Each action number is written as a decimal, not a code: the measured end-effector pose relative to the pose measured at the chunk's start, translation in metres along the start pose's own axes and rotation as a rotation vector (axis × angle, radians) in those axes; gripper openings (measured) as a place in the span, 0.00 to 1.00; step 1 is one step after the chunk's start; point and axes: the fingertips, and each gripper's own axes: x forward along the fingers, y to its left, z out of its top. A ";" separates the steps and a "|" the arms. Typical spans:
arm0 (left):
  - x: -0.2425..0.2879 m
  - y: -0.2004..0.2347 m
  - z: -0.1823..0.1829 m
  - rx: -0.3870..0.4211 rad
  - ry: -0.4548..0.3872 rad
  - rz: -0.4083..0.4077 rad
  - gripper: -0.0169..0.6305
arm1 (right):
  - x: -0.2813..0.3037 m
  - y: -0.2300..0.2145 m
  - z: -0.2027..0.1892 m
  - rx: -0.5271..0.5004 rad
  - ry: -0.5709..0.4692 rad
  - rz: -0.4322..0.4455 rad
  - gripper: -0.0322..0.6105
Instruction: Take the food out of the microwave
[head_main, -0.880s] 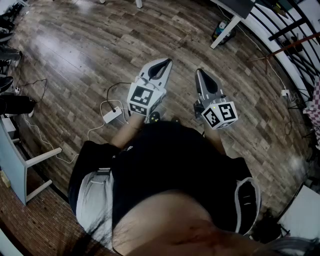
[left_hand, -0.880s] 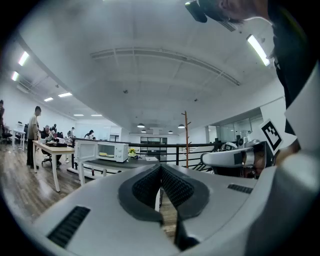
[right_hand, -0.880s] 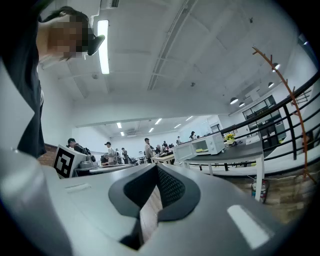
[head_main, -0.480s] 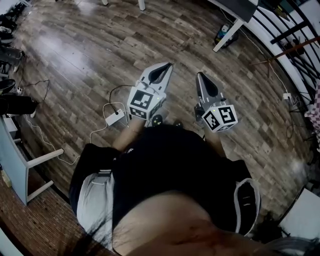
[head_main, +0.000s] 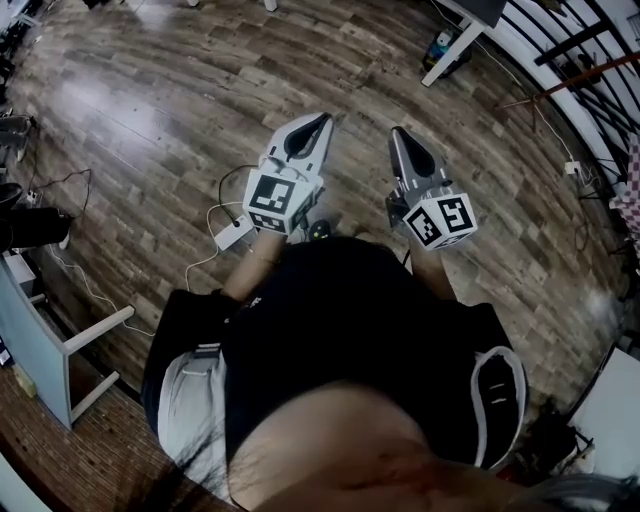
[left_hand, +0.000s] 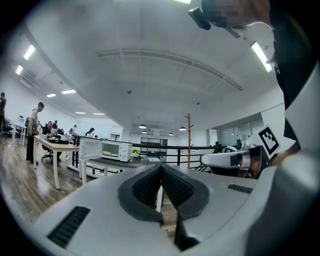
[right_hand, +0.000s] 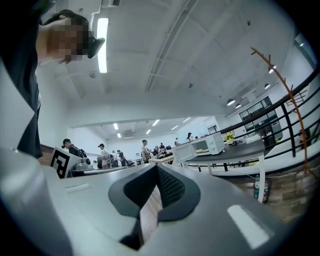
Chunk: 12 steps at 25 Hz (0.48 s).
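A white microwave (left_hand: 116, 150) stands far ahead on a dark-topped table (left_hand: 125, 162), its door (left_hand: 90, 149) swung open. Something yellow, the food (left_hand: 109, 153), lies inside. The right gripper view shows the same microwave (right_hand: 207, 144) with the food (right_hand: 202, 150) in it. I hold both grippers level at waist height over the wooden floor, well short of the table. My left gripper (head_main: 318, 122) (left_hand: 161, 166) is shut with nothing in it. My right gripper (head_main: 397, 132) (right_hand: 155, 166) is shut and empty too.
A power strip (head_main: 229, 232) with cables lies on the floor just left of my feet. A white table leg (head_main: 450, 50) and a black railing (head_main: 570, 60) stand ahead on the right. Several people (left_hand: 37, 130) are at desks to the left. A bottle (right_hand: 257, 189) stands by the table leg.
The head view has swung slightly. Both grippers stay shut and side by side, and the left one has drifted a little to the left.
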 end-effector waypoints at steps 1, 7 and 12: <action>-0.002 0.004 0.000 0.001 0.000 -0.002 0.04 | 0.003 0.002 0.000 -0.005 -0.001 -0.007 0.05; -0.008 0.026 -0.004 -0.073 -0.020 0.005 0.04 | 0.013 0.011 -0.002 -0.019 0.000 -0.010 0.05; 0.002 0.032 -0.007 -0.062 -0.011 0.008 0.04 | 0.022 0.002 0.002 -0.018 -0.006 0.002 0.05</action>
